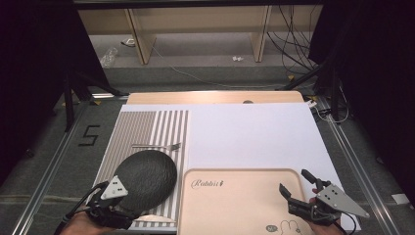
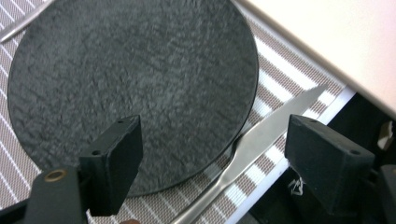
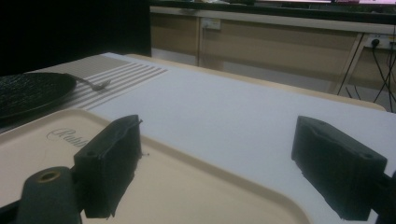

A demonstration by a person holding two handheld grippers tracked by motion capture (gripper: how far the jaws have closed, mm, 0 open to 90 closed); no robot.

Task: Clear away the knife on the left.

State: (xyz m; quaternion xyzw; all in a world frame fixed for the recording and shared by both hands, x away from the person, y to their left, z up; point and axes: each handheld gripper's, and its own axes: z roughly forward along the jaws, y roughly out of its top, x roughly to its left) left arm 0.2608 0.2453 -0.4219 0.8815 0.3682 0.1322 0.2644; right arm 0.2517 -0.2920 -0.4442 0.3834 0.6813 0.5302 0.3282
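Left gripper point(image 2: 210, 163) hovers over near edge of dark plate point(image 1: 146, 177) on striped mat point(image 1: 147, 128); jaws spread wide, gripping nothing; knife point(image 2: 261, 140) lies just beside plate's rim, long axis running diagonally between the jaws. Right gripper point(image 1: 299, 185) farther off, over tray point(image 1: 235, 205); also spread, empty.

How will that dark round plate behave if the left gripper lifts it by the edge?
The dark plate looks stiff, stone-like, so probably heavy and breakable. Its rough surface should grip well. It lies flat on the striped placemat, unlikely to roll.
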